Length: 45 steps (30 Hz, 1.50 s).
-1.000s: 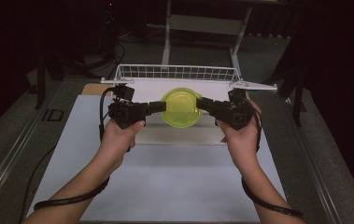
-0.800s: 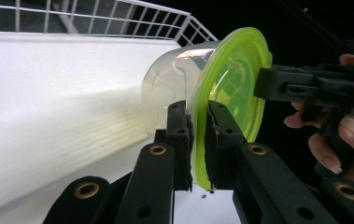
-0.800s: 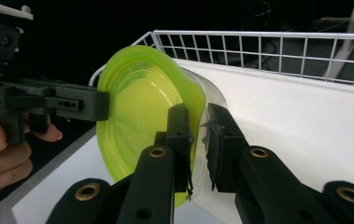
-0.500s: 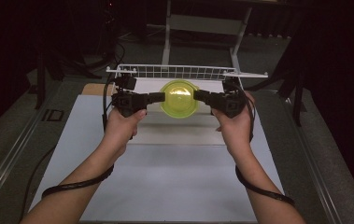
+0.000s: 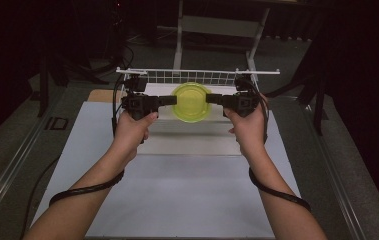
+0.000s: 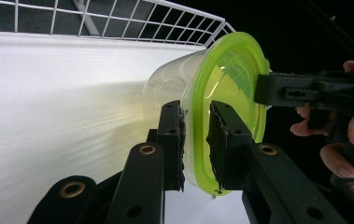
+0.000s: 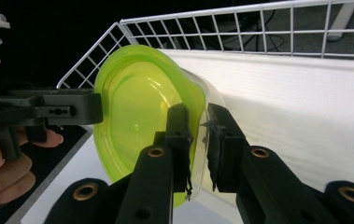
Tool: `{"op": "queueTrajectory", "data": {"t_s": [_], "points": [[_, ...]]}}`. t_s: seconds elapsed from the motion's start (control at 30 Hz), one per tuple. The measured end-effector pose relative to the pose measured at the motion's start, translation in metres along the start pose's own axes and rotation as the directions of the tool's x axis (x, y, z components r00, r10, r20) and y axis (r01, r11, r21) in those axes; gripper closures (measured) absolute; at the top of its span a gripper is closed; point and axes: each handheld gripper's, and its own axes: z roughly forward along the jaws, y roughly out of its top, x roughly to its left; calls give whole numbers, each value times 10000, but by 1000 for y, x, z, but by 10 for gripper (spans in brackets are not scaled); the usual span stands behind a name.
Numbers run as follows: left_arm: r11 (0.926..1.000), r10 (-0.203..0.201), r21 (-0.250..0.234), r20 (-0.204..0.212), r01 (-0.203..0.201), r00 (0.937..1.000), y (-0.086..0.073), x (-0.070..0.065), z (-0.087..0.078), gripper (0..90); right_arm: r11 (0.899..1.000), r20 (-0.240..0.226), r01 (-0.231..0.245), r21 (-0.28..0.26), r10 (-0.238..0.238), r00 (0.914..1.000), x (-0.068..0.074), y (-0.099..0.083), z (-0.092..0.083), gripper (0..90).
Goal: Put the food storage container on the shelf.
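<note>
While both grippers, left gripper (image 5: 173, 100) and right gripper (image 5: 210, 98), are pinching opposite rim edges of the lidded green container (image 5: 191, 102) between their fingers, matched, level motion is advisable.

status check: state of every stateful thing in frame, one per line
container: held off the table, pinched at opposite rim edges by both grippers
green lid: on the container
left gripper: shut on the lidded rim
right gripper: shut on the lidded rim
wire basket: on the table, behind the container

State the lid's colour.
The lid is translucent lime green, clearest in the right gripper view.
</note>
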Motion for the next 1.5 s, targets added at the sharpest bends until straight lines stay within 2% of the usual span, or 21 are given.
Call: {"op": "queueTrajectory", "data": {"t_s": [0.1,0.13,0.23,0.37,0.53,0.7,0.77,0.87,0.9,0.97,1.03,1.17,1.23,1.3,1.33,1.4,1.43,1.5], "points": [[10000,36,53,-145,-35,9999,2,1,2,755,10000,140,51,-14,-51,9999,0,2,1,791],[9999,-117,-12,-93,117,9999,3,4,3,755,10000,293,-8,-31,9,9996,-1,5,3,782],[9998,-166,-52,-52,166,9998,3,5,6,755,9992,301,-346,216,340,9990,-7,8,7,743],[9997,-217,-67,14,217,9998,3,4,10,743,9987,539,-430,265,416,9977,-13,9,13,716],[9995,-314,-64,-210,313,9993,7,6,13,728,9990,777,-320,318,294,9965,-15,16,18,642],[9991,-389,-202,-285,383,9988,8,10,15,703,9989,894,-383,258,359,9953,-16,18,22,621],[9992,-342,-220,-403,333,9986,9,12,17,682,9994,1000,-218,259,191,9948,-15,18,23,574],[9992,-243,-321,-500,227,9985,9,11,17,659,9993,969,-253,262,226,9950,-17,19,24,571],[9994,-127,-314,-554,110,9984,9,11,18,606,9994,1014,-152,318,119,9948,-17,19,23,564],[9995,-48,-314,-606,29,9981,10,11,18,586,9993,1011,-146,337,111,9948,-18,20,23,549],[9995,19,-326,-703,-42,9975,11,12,18,526,9996,959,-126,250,102,9953,-17,20,22,531],[9976,38,-694,-529,-75,9986,13,14,13,474,9999,795,116,8,-117,9968,-10,20,18,517],[9974,21,-720,-537,-60,9986,14,15,10,436,9997,651,254,-23,-252,9976,-6,20,16,516],[9956,90,-928,-570,-143,9983,14,16,6,398,9992,462,355,-163,-347,9983,-2,18,12,528],[9949,144,-993,-462,-189,9988,13,16,3,394,9990,401,397,-228,-387,9984,1,17,10,547],[9898,459,-1345,-160,-477,9988,9,16,-3,313,9983,263,467,-358,-458,9986,5,13,6,600],[9867,563,-1513,-241,-593,9981,7,15,-7,279,9982,165,509,-305,-504,9986,7,10,4,690],[9781,828,-1886,-351,-880,9959,2,14,-14,261,9969,335,775,-96,-771,9965,12,2,1,848]]}}
